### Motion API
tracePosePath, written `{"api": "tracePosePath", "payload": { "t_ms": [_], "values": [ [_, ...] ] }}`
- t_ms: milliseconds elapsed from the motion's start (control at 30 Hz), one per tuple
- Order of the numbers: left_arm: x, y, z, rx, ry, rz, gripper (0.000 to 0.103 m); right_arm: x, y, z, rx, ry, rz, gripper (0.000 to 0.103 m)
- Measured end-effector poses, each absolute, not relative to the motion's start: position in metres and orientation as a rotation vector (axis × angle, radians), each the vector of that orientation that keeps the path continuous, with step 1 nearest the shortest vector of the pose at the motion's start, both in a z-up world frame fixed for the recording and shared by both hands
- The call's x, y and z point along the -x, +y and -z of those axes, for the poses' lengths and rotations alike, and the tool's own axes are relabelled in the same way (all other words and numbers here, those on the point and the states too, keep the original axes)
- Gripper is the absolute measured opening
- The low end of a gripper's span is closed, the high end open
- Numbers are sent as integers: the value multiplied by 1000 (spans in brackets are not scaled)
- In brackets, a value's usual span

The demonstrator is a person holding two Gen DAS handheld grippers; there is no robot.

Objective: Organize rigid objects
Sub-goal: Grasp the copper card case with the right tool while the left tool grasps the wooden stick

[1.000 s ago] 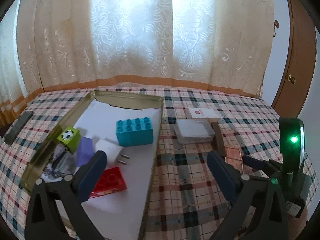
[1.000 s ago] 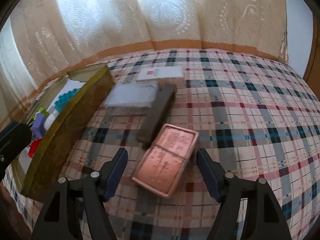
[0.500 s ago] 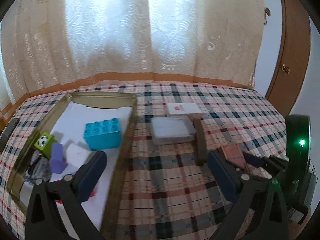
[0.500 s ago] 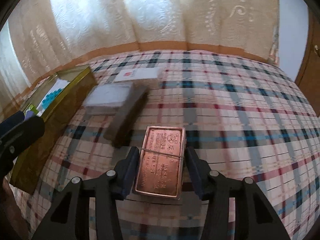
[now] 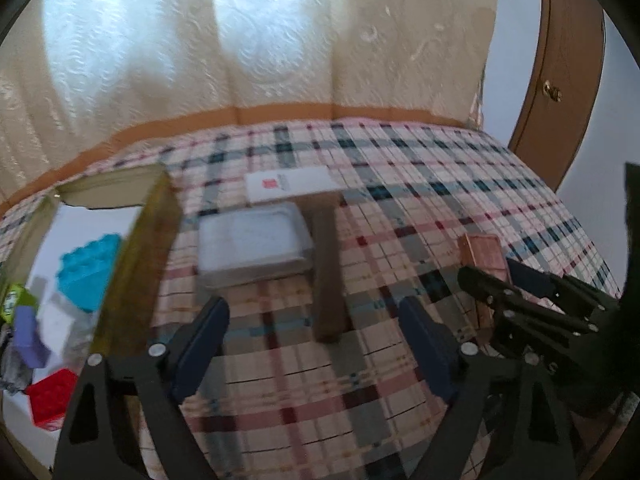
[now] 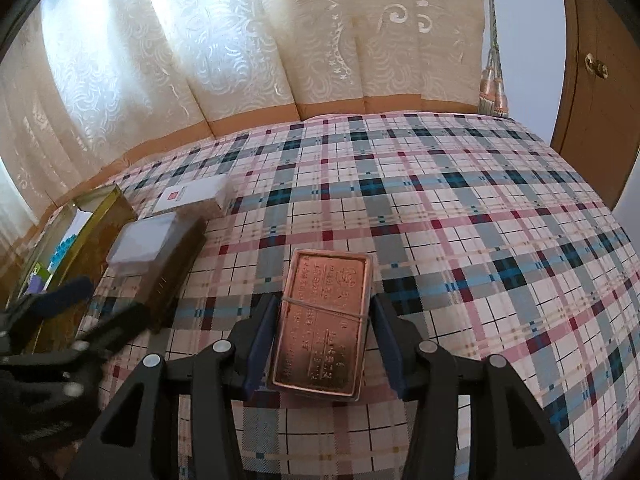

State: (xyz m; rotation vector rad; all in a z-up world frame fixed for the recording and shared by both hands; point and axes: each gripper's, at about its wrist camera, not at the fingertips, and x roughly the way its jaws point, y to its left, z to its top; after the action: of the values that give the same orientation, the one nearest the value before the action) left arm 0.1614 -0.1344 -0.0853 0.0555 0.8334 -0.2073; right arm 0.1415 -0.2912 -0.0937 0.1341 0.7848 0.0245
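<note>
My right gripper (image 6: 324, 320) is shut on a flat copper tin (image 6: 326, 320), its pads pressing both long sides low over the plaid bedspread (image 6: 480, 220). In the left wrist view that tin (image 5: 484, 250) shows at the right, in the right gripper (image 5: 492, 280). My left gripper (image 5: 314, 314) is closing. The near end of a long dark brown box (image 5: 328, 276) lies between its fingers, and the pads stand clear of it. A clear plastic box (image 5: 252, 248) lies left of the dark box, with a white carton (image 5: 288, 186) behind.
A gold tin tray (image 5: 136, 264) at the left holds a blue brick (image 5: 88, 272), a red brick (image 5: 52, 400), a purple block (image 5: 28, 336) and a green cube (image 5: 14, 300). Curtains hang behind the bed, and a wooden door (image 6: 592, 80) stands at the right.
My right gripper closed on the copper tin and carried it away from the dark box. My left gripper swung right from over the tray to the dark box, and its jaws narrowed.
</note>
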Motion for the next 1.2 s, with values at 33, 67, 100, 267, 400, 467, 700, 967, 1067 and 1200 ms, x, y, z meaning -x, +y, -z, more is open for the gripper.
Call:
{"api": "tracePosePath", "payload": {
  "t_ms": [33, 67, 100, 267, 400, 467, 700, 967, 1067, 1200],
  "values": [
    [-164, -137, 88, -63, 841, 207, 77, -141, -291, 93, -135, 783, -27, 51],
    [-168, -139, 90, -68, 852, 208, 75, -142, -292, 94, -139, 781, -30, 51],
    [-171, -140, 93, -66, 864, 210, 71, -141, -292, 94, -143, 781, -29, 51],
    [-184, -144, 100, -43, 898, 219, 59, -143, -298, 97, -175, 793, -35, 51],
    [-192, -147, 103, -41, 908, 218, 59, -144, -297, 98, -166, 796, -34, 51],
    [-194, -149, 104, -49, 901, 214, 59, -143, -296, 97, -161, 795, -32, 51],
    [-196, -147, 104, -50, 884, 222, 15, -143, -296, 97, -154, 792, -27, 51],
    [-179, -143, 98, -24, 855, 256, 13, -140, -298, 95, -158, 777, -21, 51],
    [-169, -139, 92, -24, 821, 253, 13, -138, -298, 93, -162, 764, -20, 51],
    [-161, -132, 89, -16, 796, 238, 13, -135, -297, 90, -156, 745, -19, 51]
  ]
}}
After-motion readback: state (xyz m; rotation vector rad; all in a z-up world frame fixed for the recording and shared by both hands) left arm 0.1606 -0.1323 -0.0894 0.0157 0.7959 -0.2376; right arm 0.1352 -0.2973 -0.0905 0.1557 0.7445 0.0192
